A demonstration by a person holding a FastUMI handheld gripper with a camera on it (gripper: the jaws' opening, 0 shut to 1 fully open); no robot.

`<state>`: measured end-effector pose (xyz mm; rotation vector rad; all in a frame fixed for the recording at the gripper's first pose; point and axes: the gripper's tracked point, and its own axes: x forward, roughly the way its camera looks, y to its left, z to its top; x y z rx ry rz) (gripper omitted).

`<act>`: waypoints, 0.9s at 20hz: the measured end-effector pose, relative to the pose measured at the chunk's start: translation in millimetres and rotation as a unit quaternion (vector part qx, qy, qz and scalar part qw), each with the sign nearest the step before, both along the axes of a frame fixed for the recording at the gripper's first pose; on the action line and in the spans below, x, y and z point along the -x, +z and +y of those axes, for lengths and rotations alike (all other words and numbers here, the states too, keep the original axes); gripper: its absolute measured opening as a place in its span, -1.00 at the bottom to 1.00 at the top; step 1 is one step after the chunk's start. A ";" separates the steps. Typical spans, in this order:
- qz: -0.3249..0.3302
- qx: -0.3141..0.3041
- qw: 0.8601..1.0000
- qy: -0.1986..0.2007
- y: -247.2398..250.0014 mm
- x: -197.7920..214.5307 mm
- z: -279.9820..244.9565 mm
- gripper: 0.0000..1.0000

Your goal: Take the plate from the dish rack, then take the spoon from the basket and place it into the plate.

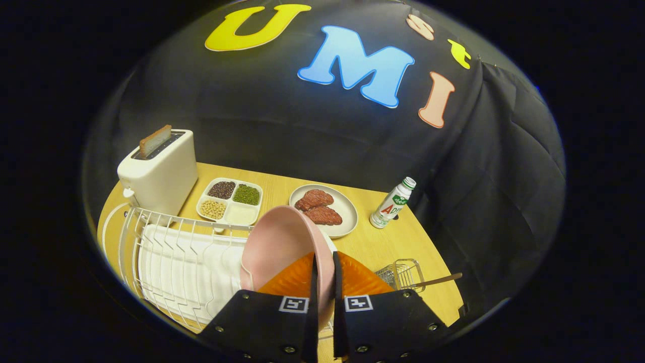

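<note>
1. Right now the gripper (323,282) has its two fingers drawn close together on the rim of the pink plate (282,244), one finger on each face of the rim, so the plate is clamped edge-on between them.
2. From the fingers the plate rises ahead and to the left, tilted, its hollow face turned toward the dish rack (166,252).
3. It is a smooth, round, pale pink plate with a slightly raised rim and no pattern.
4. It hangs above the right end of the white wire dish rack; whether it touches the wires cannot be told.
5. A white ribbed tray (176,272) lies under the rack's wires.
6. Just beyond the right finger stands a small wire basket (403,275), with the wooden-looking handle of the spoon (441,280) sticking out to the right.
7. Beyond the plate, on the wooden table (403,237), sits a grey plate with two pieces of meat (325,209).
8. Left of that is a four-part tray of beans and grains (231,200), and further left a white toaster (158,174) with a slice of toast (154,140) standing in its slot.
9. A small white bottle with a green label (392,202) stands to the right of the meat plate.
</note>
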<state>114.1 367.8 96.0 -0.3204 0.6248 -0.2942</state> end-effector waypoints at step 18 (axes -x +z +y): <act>-0.073 -0.045 0.996 -0.003 108.3 19.9 -51.2 -0.77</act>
